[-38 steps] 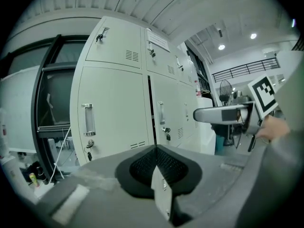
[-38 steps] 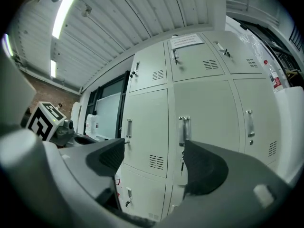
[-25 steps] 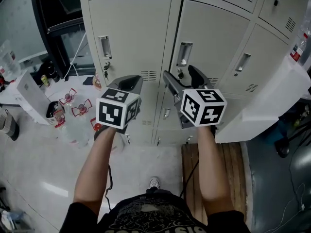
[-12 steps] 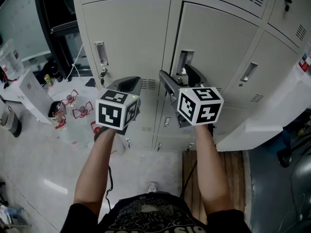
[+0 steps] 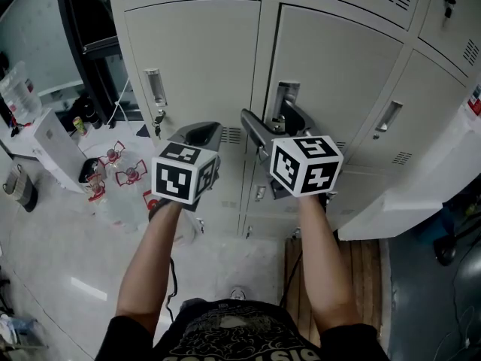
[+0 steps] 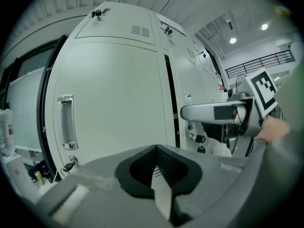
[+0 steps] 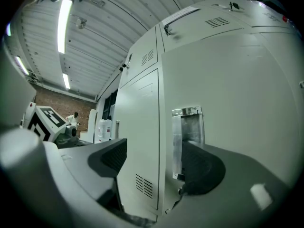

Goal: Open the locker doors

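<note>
Looking along the right gripper [image 7: 154, 163], only its own view shows the handle [image 7: 187, 127] of the shut middle locker door [image 7: 228, 89] between wide jaws, just narrowing, not clamped. Left of that handle, the left gripper [image 6: 156, 151] is clenched empty.

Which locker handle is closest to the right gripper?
The middle door's handle: straight ahead of the right gripper, whose jaws, just narrowed slightly, stand apart, nothing between them. The left door's handle and right door's handle lie aside.

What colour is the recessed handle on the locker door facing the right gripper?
The recessed metal handle is shiny chrome silver; clearest in the right gripper view.
</note>
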### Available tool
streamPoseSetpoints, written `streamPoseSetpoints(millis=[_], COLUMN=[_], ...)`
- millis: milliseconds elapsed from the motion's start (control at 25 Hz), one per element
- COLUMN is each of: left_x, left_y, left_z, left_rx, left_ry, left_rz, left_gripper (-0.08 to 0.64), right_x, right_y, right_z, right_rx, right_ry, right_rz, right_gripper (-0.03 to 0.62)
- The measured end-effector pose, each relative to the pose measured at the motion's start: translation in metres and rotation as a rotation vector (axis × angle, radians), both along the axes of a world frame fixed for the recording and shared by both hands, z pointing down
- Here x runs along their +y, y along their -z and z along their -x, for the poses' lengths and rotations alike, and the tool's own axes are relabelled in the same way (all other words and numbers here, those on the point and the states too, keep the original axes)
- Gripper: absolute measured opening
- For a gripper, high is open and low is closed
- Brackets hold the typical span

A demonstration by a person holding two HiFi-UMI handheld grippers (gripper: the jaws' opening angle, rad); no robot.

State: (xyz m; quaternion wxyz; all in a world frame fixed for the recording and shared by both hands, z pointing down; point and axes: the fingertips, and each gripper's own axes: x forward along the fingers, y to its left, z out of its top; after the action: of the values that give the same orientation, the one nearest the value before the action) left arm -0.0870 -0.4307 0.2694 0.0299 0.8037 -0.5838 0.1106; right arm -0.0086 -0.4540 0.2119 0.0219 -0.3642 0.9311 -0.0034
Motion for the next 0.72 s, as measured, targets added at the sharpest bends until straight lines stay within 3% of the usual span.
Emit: streamPoseSetpoints(millis=[280, 720], left_x=[0.0, 0.005], left_y=[-0.001, 0.002], left_z=[0.001, -0.011], left_rx=[-0.002, -0.001], left_ry=[-0.022, -0.146], left_rz=[-0.001, 0.006], left_gripper=[0.003, 0.003], right_x=[-0.002, 0.015], right_y=[-0.002, -0.002], right_z=[-0.001, -0.016], right_rx=[0.025, 0.033], right_ry=[-0.035, -0.169], right_rz=[-0.007, -0.011], right_gripper=[0.325, 0.287])
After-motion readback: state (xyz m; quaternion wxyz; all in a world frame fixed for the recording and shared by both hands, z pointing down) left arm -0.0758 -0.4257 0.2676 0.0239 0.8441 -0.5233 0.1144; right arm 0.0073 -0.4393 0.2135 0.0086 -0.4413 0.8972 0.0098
